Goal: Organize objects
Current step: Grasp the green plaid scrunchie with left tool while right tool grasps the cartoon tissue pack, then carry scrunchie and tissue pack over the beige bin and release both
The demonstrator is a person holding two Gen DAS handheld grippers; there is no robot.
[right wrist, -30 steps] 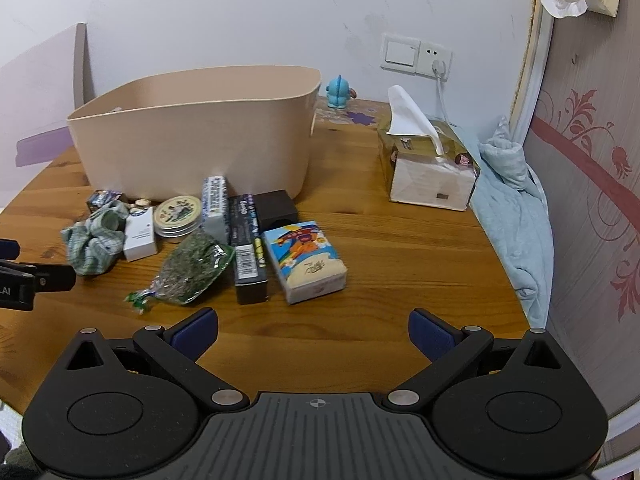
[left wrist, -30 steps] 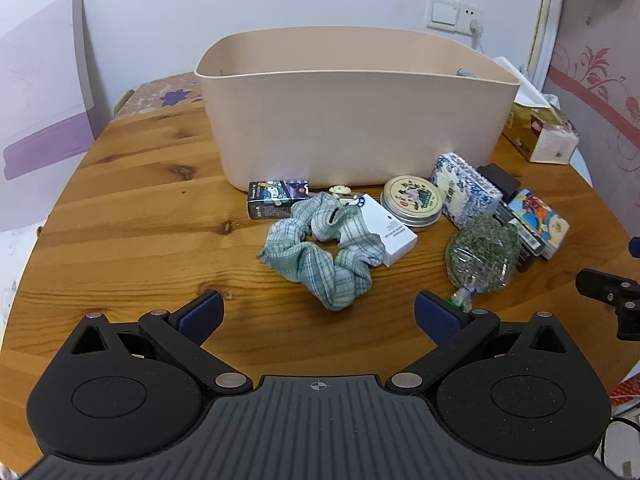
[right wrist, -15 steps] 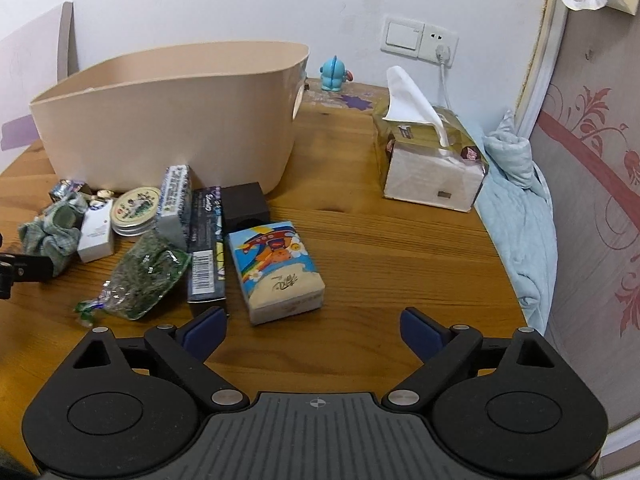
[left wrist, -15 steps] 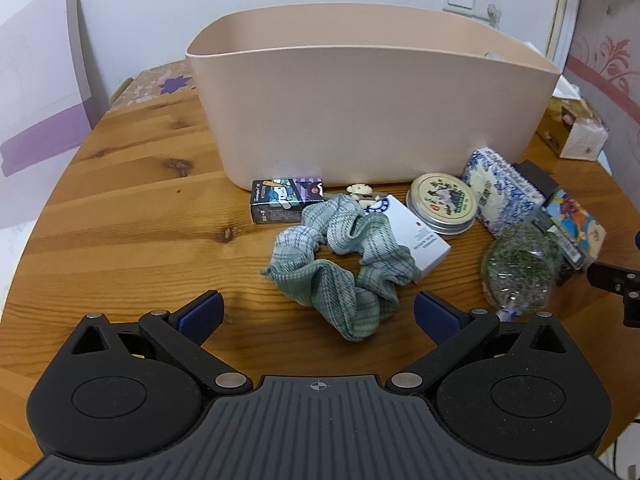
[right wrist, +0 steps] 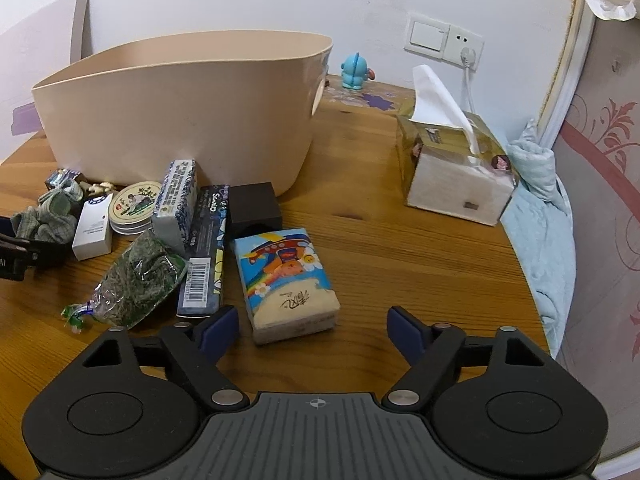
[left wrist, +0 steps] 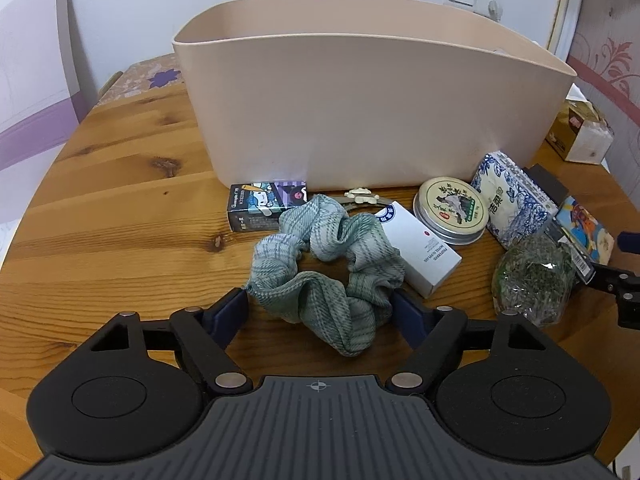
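Left gripper (left wrist: 319, 312) closing round the green plaid scrunchie (left wrist: 326, 268); right gripper (right wrist: 313, 326) narrowing by the cartoon tissue pack (right wrist: 288, 280).
We're mid-pickup: neither gripper has pinched yet. Both things lie before the beige tub (left wrist: 372, 96), mid-bench (left wrist: 120, 208). Next we must close, lift, clear its rim.
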